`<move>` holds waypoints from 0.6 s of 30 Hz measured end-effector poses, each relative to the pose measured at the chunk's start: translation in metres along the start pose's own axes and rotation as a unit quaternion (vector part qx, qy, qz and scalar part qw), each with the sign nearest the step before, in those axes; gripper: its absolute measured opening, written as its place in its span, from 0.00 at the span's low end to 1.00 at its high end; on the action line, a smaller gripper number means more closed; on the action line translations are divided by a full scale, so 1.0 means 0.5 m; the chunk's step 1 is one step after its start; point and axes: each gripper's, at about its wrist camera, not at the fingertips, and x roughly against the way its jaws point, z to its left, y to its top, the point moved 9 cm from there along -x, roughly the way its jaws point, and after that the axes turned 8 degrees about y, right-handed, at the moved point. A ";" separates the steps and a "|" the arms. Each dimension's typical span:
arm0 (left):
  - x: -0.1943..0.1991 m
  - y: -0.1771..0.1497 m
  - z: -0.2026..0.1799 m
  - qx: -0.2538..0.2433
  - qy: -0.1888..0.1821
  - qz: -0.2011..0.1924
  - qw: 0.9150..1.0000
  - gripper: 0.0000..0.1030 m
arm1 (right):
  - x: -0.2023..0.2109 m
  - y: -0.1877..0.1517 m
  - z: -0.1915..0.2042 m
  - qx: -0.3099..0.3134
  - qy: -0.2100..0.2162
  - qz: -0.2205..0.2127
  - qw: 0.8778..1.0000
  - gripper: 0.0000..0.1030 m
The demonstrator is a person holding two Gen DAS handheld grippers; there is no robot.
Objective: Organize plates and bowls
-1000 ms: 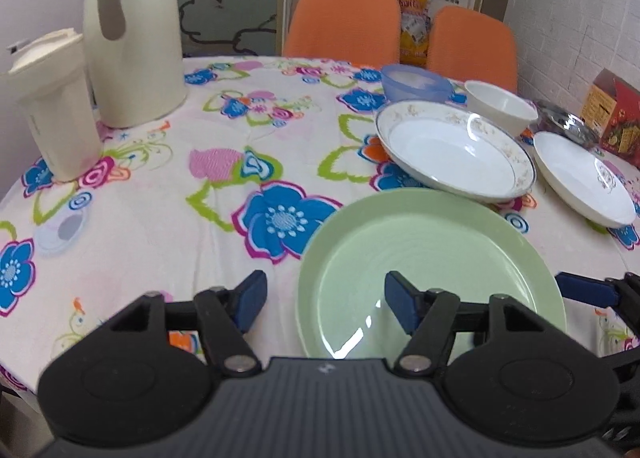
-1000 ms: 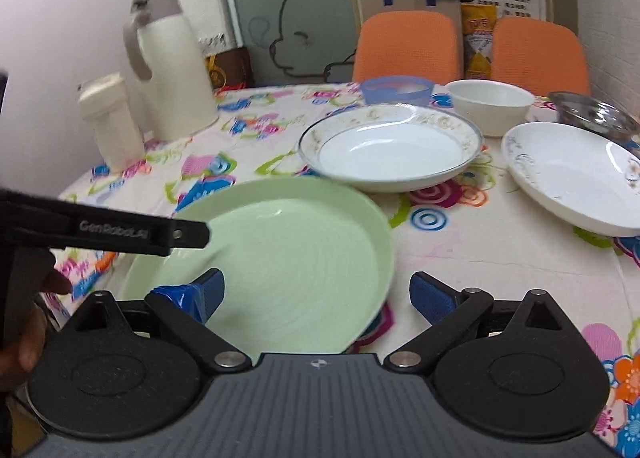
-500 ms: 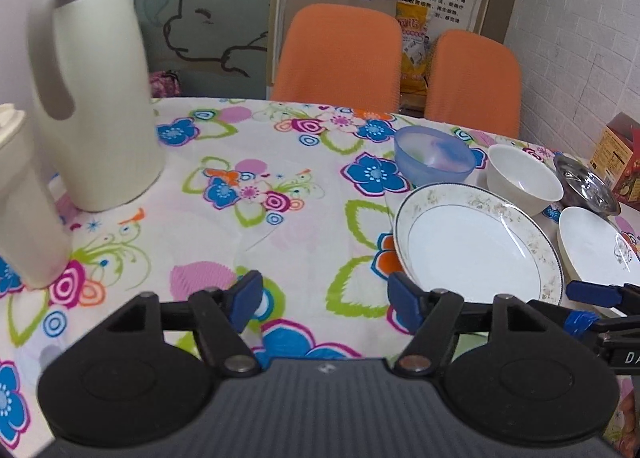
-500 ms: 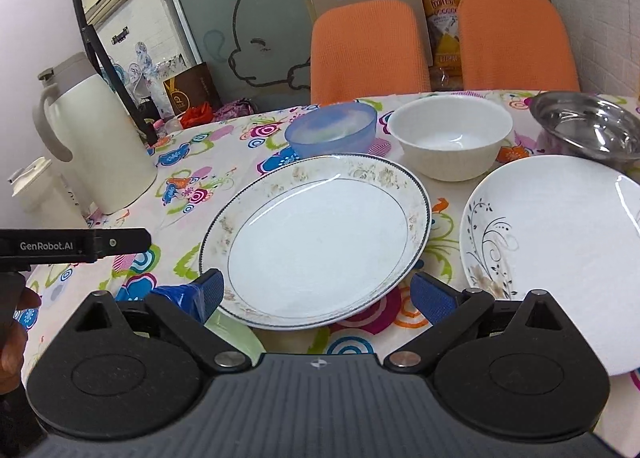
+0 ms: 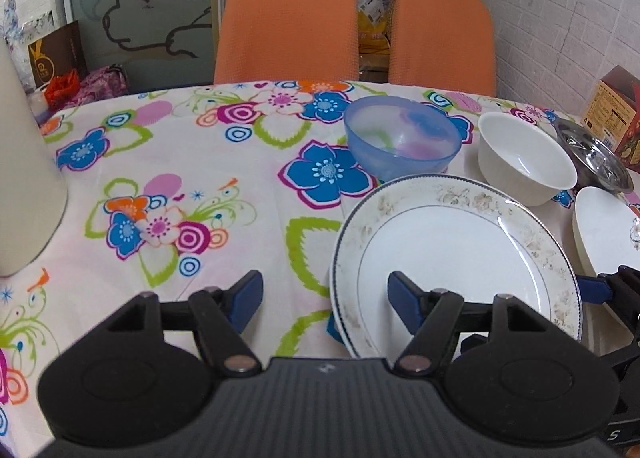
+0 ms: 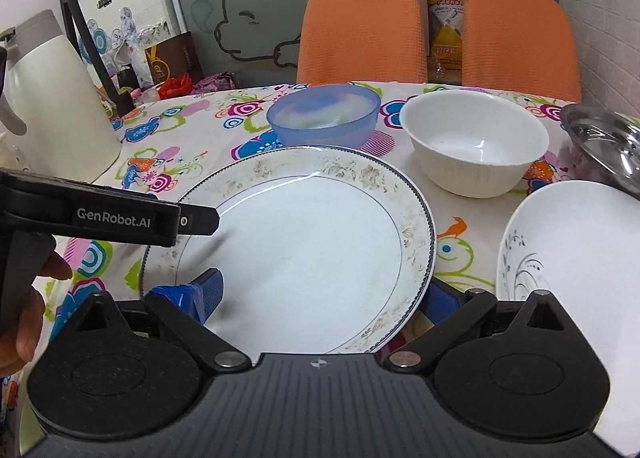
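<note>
Both grippers have moved forward past the green plate, which has dropped out of view. The floral-rimmed plate [image 6: 292, 254] now fills the near foreground on the flowered tablecloth [image 5: 192, 186]. The right gripper [image 6: 320, 294] has its fingers spread wide, one either side of this plate's near edge; contact seems likely but cannot be confirmed. The left gripper [image 5: 324, 298] is also spread apart, its right finger over the plate's left portion, holding nothing. Behind the plate stand a blue bowl [image 6: 324, 114] and a white bowl [image 6: 474, 142]. A second white plate [image 6: 576, 270] lies to the right.
</note>
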 end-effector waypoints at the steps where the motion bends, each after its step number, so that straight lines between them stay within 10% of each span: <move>1: 0.000 -0.001 0.003 -0.001 0.001 0.000 1.000 0.69 | 0.001 0.001 0.000 0.000 0.008 0.000 1.000 0.87; 14: -0.033 0.000 -0.019 -0.011 -0.015 0.011 1.000 0.68 | -0.021 0.003 -0.011 0.067 -0.017 -0.008 0.998 0.87; 18: -0.025 -0.001 -0.030 -0.011 -0.030 0.008 0.999 0.47 | -0.025 0.003 -0.002 0.070 -0.009 -0.008 0.997 0.87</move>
